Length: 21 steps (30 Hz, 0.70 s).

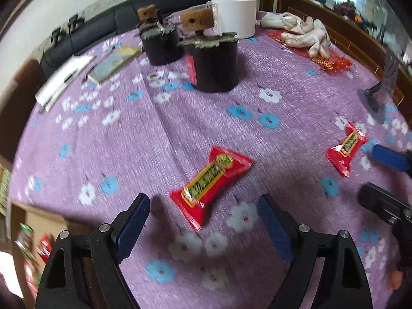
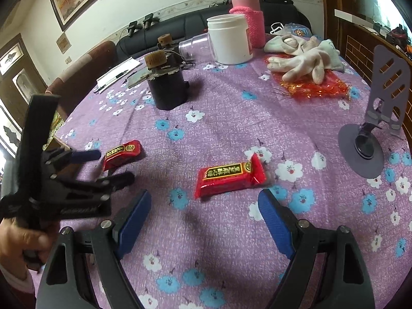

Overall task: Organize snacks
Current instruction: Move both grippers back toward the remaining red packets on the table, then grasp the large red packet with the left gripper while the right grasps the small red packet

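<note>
Blue-padded fingers (image 1: 134, 221) of our left gripper (image 1: 203, 219) stand wide apart, gripping nothing, hovering over the near end of a glossy red snack packet (image 1: 209, 184) lying flat on the purple flowered surface (image 1: 77, 154). A second red packet (image 1: 346, 148) lies well to the right. Switching to the right wrist view, our right gripper (image 2: 203, 215) spreads just as wide, empty, with a crinkly red bar (image 2: 229, 179) just ahead between the ribbed pads. Left gripper (image 2: 110, 164) flanks the other packet (image 2: 122, 154).

Right gripper (image 2: 203, 203) jaws apart above floral tablecloth (image 2: 231, 108), red snack packet (image 2: 230, 179) just ahead, second snack packet (image 2: 122, 153) before left gripper (image 2: 112, 166), held wide, near table's left edge.
</note>
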### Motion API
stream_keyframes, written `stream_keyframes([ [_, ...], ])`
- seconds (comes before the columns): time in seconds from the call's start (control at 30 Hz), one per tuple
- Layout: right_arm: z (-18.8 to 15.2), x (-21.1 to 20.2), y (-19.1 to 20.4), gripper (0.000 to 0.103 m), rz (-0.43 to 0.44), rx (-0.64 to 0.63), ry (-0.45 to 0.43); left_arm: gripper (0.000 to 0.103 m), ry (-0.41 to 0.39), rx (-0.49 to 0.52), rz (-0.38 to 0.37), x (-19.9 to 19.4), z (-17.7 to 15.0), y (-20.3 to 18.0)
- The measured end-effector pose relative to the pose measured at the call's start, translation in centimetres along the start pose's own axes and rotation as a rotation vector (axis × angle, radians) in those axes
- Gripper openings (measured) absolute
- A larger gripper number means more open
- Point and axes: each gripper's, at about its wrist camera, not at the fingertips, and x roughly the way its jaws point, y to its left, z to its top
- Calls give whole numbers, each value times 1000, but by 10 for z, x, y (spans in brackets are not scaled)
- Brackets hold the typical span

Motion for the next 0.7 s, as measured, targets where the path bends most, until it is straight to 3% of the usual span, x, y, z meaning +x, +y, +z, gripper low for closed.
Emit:
stream_keyframes([
  [0.03,1,2,1,84,-6,-1,0,82,1,-20,-28,0,-2,2],
  [0.13,3,9,3,84,-14,3,4,65,-13,-35,-21,-5,-6,6],
  [0.2,5,13,3,84,-19,7,4,36,-14,-37,-23,-9,-7,7],
  [0.27,6,17,5,84,-21,10,7,24,-10,-34,-40,-11,-8,7],
  [0.63,11,27,3,84,-46,34,10,21,-1,-4,-60,-7,3,7],
  [0.7,12,27,1,84,-53,38,7,29,1,6,-59,-6,5,5],
])
